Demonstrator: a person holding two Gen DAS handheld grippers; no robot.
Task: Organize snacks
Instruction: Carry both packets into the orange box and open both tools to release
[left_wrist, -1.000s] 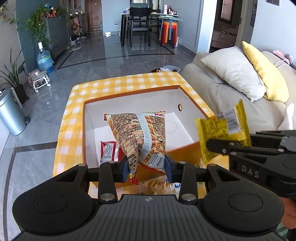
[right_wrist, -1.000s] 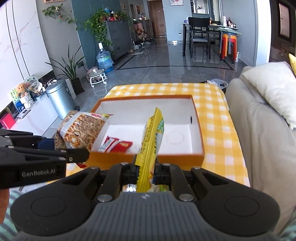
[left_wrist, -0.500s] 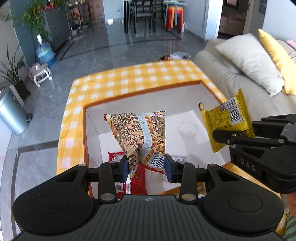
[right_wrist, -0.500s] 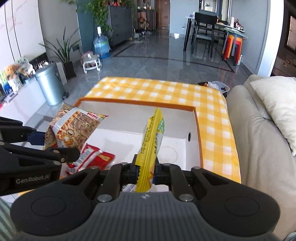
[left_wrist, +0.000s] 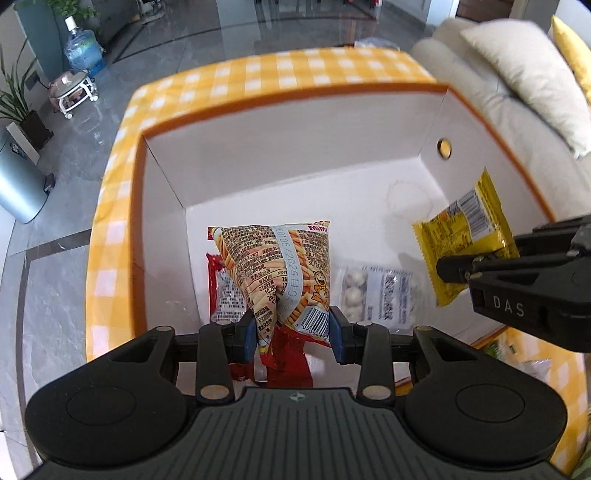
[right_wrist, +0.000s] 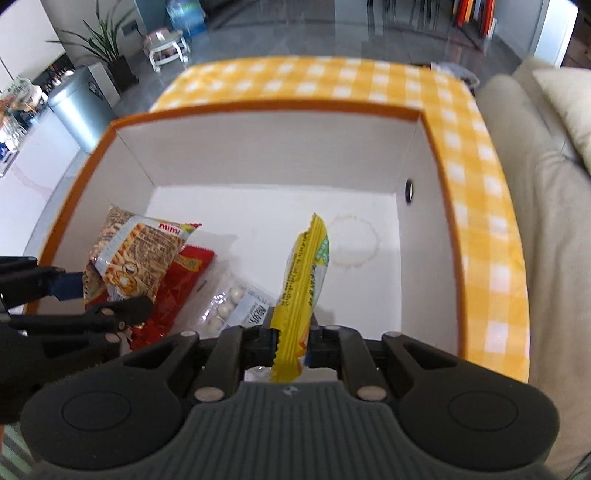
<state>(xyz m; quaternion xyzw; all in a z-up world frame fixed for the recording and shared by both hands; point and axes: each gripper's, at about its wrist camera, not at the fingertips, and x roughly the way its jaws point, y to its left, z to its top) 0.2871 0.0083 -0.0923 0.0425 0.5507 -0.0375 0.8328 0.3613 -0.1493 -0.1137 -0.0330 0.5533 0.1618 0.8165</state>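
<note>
2 packets hang over the white box, so the risk is a careless drop: the stick-snack bag could land on the red packet and clear pouch below. Left gripper jaws clamp its lower corner; right gripper jaws pinch the yellow packet low, probably near its seal.

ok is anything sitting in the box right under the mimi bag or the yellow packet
Under the mimi bag in the left claw lies a red packet; a clear packet of white balls lies beside it. Below the yellow packet in the right claw, the box floor looks bare.
</note>
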